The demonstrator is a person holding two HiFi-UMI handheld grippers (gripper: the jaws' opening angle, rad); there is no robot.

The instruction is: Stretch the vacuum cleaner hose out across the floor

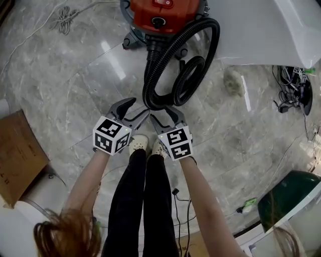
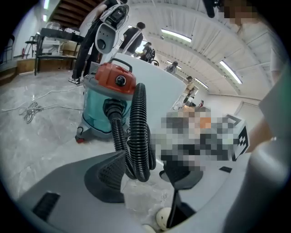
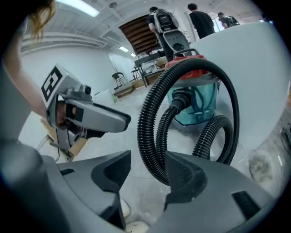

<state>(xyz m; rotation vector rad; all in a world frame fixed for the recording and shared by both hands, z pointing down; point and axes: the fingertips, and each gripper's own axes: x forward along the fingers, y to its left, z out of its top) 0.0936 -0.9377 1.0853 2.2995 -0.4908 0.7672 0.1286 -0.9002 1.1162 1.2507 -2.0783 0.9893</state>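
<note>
The vacuum cleaner (image 1: pixel 161 14), red on top with a teal drum (image 2: pixel 102 107), stands on the marble floor ahead of me. Its black ribbed hose (image 1: pixel 173 70) lies coiled in loops in front of it. My left gripper (image 1: pixel 139 107) is at the near bend of the coil. In the left gripper view the hose bend (image 2: pixel 138 154) sits between the spread jaws, close to the left pad and apart from the right. My right gripper (image 1: pixel 163 113) is beside it, also at the near bend. There the hose (image 3: pixel 149 136) passes between the jaws next to the right pad, with a gap on the left.
A cardboard box (image 1: pixel 17 150) lies at the left and a white cord (image 1: pixel 62 17) is bunched at the far left. A white panel (image 1: pixel 271 30) and tangled cables (image 1: pixel 293 90) are at the right. My feet (image 1: pixel 139 145) stand just behind the grippers. People stand far behind the vacuum.
</note>
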